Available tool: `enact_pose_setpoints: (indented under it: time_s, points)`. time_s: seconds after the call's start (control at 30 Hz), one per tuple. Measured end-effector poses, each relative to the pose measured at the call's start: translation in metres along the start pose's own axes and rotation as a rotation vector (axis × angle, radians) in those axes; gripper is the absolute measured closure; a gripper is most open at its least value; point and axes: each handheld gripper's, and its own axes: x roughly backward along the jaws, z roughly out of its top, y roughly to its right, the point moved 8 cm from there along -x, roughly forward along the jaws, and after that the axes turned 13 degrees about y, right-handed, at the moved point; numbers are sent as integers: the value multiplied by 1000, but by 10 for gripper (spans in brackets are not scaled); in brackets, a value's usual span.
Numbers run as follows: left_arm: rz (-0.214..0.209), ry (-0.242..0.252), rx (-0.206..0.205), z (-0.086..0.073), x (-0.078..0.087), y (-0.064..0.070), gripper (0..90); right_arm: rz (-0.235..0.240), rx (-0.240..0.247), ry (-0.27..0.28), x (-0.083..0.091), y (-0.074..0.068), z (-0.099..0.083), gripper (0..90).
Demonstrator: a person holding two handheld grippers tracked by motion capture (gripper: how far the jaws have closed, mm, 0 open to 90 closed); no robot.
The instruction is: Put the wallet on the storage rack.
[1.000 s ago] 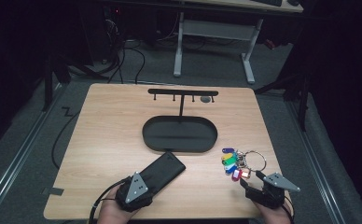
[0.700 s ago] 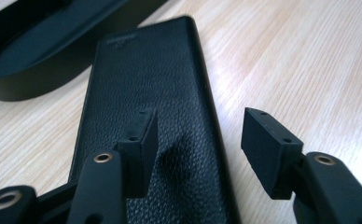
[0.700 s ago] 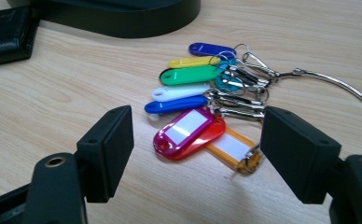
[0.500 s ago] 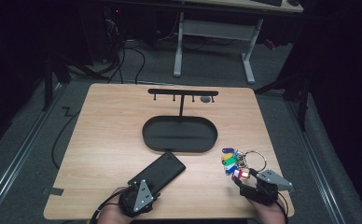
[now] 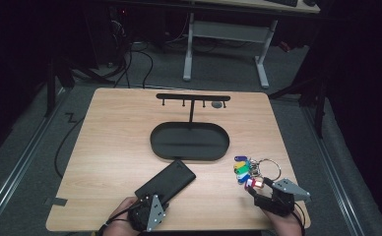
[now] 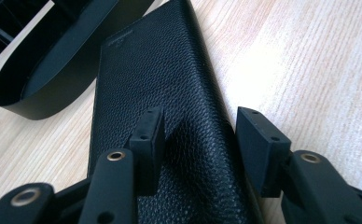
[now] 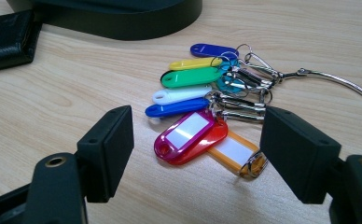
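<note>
Near left of bench: left gripper, fingers apart, straddles black wallet's near end, nothing gripped. Near right: right gripper, wide open, frames key tags, lined up for pickup.

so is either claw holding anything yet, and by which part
Nothing is held. The left claw is open over the black wallet's near end; the right claw is open around the key tags.
</note>
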Motion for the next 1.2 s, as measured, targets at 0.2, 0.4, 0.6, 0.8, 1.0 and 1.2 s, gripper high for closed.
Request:
enact_pose_setpoints:
  time_s: [0.2,0.4,0.6,0.8,1.0,1.2]
  points:
    - [5,6,17,0,0,0,580,4,-2,4,0,-1,0,262]
    - [7,5,32,1,1,-1,637,5,-14,1,1,0,0,262]
    - [-2,12,59,2,3,-3,687,10,-13,0,0,0,-1,263]
    - [4,10,81,4,5,-4,735,10,-15,0,0,0,-1,263]
    - [15,39,116,7,11,-10,768,5,-25,2,0,1,0,264]
    - [30,90,176,12,19,-20,790,4,-26,6,2,2,0,264]
